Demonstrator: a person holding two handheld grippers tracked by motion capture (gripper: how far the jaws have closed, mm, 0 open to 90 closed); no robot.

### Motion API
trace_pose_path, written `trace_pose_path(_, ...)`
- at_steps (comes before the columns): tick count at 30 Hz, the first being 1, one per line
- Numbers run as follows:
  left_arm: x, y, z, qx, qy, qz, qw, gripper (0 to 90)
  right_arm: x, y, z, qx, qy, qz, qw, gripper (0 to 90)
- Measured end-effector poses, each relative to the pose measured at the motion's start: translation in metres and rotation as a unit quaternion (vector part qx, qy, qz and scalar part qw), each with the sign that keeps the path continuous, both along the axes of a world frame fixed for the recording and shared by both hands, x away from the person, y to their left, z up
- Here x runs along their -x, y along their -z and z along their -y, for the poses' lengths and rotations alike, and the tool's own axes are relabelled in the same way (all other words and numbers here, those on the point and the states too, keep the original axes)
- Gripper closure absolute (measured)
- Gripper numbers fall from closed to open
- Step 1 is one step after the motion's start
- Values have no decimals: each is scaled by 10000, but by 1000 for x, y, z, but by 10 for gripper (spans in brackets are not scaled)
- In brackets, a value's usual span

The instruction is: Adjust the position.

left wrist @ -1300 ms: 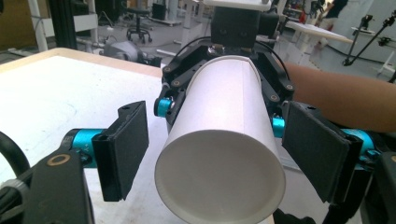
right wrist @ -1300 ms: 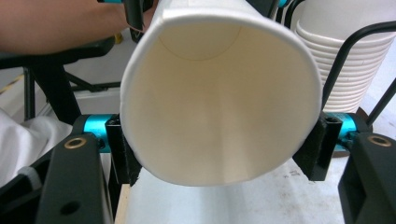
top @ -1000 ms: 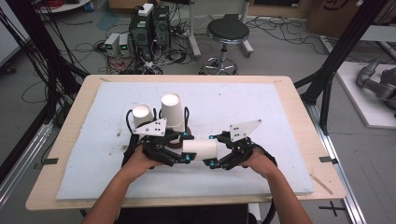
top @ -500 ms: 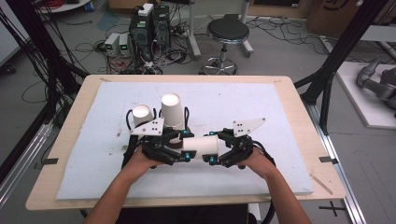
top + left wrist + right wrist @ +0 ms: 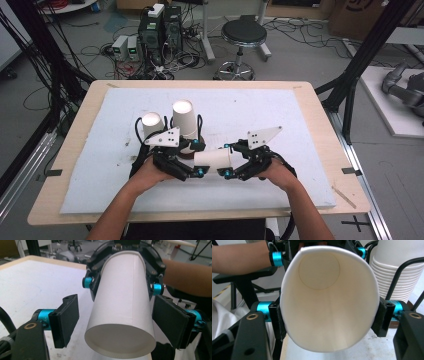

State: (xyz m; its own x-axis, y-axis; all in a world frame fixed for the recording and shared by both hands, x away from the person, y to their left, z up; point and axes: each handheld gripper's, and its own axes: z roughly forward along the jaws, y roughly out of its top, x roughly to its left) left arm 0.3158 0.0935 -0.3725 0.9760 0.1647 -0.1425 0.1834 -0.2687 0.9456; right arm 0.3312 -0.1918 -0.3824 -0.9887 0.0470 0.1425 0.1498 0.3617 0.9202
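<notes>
Left gripper (image 5: 120,322) fingers just spread off the level paper cup (image 5: 212,161); right gripper (image 5: 329,317) fingers clamp its rim.

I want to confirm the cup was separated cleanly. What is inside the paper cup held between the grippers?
Inside the paper cup nothing shows in the right gripper view: bare walls and a flat bottom, no second cup nested.

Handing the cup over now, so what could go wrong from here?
1. Only the right gripper pinches the paper cup; its rim already looks squeezed oval, so more pressure may crease it.
2. The left gripper has just opened, jaws still flanking the cup's base; pulling back crooked could knock it.
3. The cup stack stands close behind.
</notes>
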Motion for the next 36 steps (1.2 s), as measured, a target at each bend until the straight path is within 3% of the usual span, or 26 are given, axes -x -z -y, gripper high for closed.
trace_pose_path(3, 0, 3, 1, -51, 216, 40, 9997, 334, 0, -1, -1, 14, 2, 6, 10000, 307)
trace_pose_path(6, 0, 4, 1, -25, 304, 52, 9995, 351, 0, -2, 1, -65, -10, -41, 10000, 307)
trace_pose_path(12, 0, 5, -2, 251, 280, 76, 9993, 361, -1, -4, 2, -331, 65, -210, 9992, 267)
trace_pose_path(14, 0, 4, -3, 402, 245, 78, 9989, 361, 0, -3, 2, -488, 225, -282, 9982, 171)
trace_pose_path(18, 0, 4, -4, 564, 180, 98, 9982, 361, 0, -1, 1, -651, 390, -373, 9964, 169)
trace_pose_path(20, 0, 4, -3, 518, 195, 123, 9984, 361, 0, -1, 0, -671, 363, -343, 9965, 184)
trace_pose_path(22, 0, 6, -2, 496, 216, 109, 9985, 362, 0, -2, 1, -720, 251, -279, 9967, 264)
trace_pose_path(27, 1, 10, 1, 431, 215, -25, 9988, 357, 0, -3, 3, -733, 160, -228, 9969, 289)
trace_pose_path(33, 0, 10, 2, 344, -102, -60, 9993, 254, -1, -5, 6, -652, 184, -217, 9975, 308)
trace_pose_path(36, 0, 8, -2, 373, -151, -16, 9992, 251, -1, -4, 6, -585, 232, -233, 9977, 308)
